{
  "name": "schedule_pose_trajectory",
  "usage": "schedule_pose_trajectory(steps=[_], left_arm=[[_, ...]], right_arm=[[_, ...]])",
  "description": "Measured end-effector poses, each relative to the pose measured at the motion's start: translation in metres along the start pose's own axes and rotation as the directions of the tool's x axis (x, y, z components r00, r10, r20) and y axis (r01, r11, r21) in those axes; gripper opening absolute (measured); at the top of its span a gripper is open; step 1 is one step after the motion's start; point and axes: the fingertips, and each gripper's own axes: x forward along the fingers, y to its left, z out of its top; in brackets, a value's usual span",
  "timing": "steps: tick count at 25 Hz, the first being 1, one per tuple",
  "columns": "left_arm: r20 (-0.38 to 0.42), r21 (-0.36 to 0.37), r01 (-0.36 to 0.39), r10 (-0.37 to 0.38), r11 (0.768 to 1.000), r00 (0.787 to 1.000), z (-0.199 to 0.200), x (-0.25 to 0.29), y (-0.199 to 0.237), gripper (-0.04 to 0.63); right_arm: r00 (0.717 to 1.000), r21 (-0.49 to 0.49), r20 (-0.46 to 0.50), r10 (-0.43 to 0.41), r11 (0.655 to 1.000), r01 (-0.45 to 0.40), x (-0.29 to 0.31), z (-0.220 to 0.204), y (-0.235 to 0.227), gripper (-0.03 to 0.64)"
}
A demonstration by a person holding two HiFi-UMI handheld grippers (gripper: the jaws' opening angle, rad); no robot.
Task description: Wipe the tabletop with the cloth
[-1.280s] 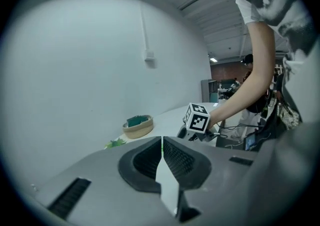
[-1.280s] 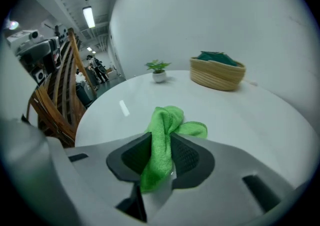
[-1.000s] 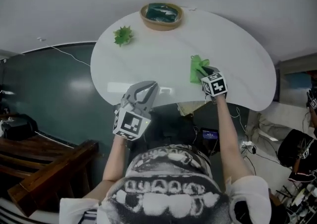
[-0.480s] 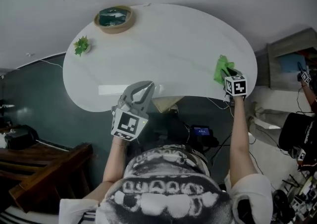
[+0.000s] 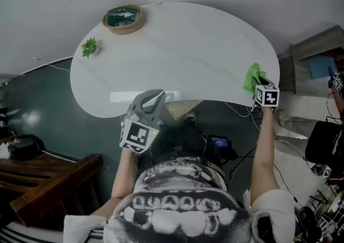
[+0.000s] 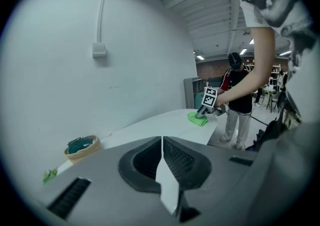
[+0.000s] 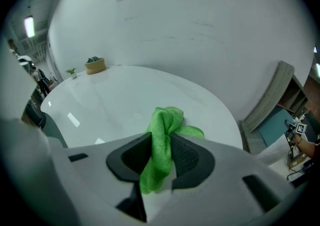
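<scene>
The green cloth [image 5: 252, 77] lies bunched on the white oval tabletop [image 5: 177, 48] at its near right edge. My right gripper [image 5: 259, 81] is shut on the cloth, which shows pinched between the jaws in the right gripper view [image 7: 161, 145]. My left gripper [image 5: 153, 98] hangs at the table's near edge, left of centre, its jaws shut with nothing between them [image 6: 162, 145]. In the left gripper view, the right gripper [image 6: 204, 112] presses the cloth [image 6: 198, 118] onto the far end of the table.
A woven basket [image 5: 123, 18] with a dark teal thing inside stands at the table's far left. A small green plant [image 5: 88, 48] sits near the left rim. A person [image 6: 239, 100] stands beyond the table. Dark wooden furniture [image 5: 48, 183] is at lower left.
My right gripper has dragged the cloth to the right along the table's near side, from near the middle to the right edge. The left gripper has hardly moved.
</scene>
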Motion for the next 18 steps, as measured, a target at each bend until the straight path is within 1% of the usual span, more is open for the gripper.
schedule_pose_trajectory(steps=[3, 5, 8, 10, 12, 14, 16, 18], left_arm=[[0.025, -0.015, -0.024, 0.024, 1.0, 0.999, -0.008, -0.019, 0.009, 0.011], [0.022, -0.016, -0.045, 0.046, 0.999, 0.999, -0.017, -0.039, 0.02, 0.011], [0.003, -0.016, -0.077, 0.077, 0.997, 0.997, -0.038, -0.074, 0.042, 0.011], [-0.006, -0.029, -0.099, 0.099, 0.995, 0.995, -0.057, -0.1, 0.056, 0.011], [-0.022, -0.04, -0.126, 0.125, 0.991, 0.992, -0.08, -0.129, 0.07, 0.011], [-0.044, -0.048, -0.159, 0.157, 0.986, 0.987, -0.104, -0.158, 0.084, 0.011], [-0.062, -0.06, -0.2, 0.196, 0.978, 0.979, -0.126, -0.19, 0.099, 0.011], [-0.067, -0.081, -0.248, 0.243, 0.965, 0.968, -0.145, -0.221, 0.111, 0.011]], right_arm=[[0.998, -0.034, 0.047, 0.047, 0.998, -0.045, -0.005, 0.023, 0.043, 0.115], [0.993, -0.064, 0.07, 0.093, 0.994, -0.089, -0.007, 0.038, 0.088, 0.115], [0.976, -0.128, 0.098, 0.193, 0.975, -0.18, -0.008, 0.06, 0.175, 0.115], [0.958, -0.187, 0.106, 0.266, 0.952, -0.244, -0.008, 0.073, 0.242, 0.115], [0.935, -0.254, 0.102, 0.341, 0.917, -0.307, -0.006, 0.083, 0.314, 0.115], [0.905, -0.317, 0.087, 0.417, 0.873, -0.372, -0.004, 0.09, 0.388, 0.116], [0.868, -0.367, 0.065, 0.492, 0.82, -0.438, -0.004, 0.093, 0.461, 0.116], [0.826, -0.419, 0.034, 0.562, 0.759, -0.499, -0.006, 0.092, 0.531, 0.115]])
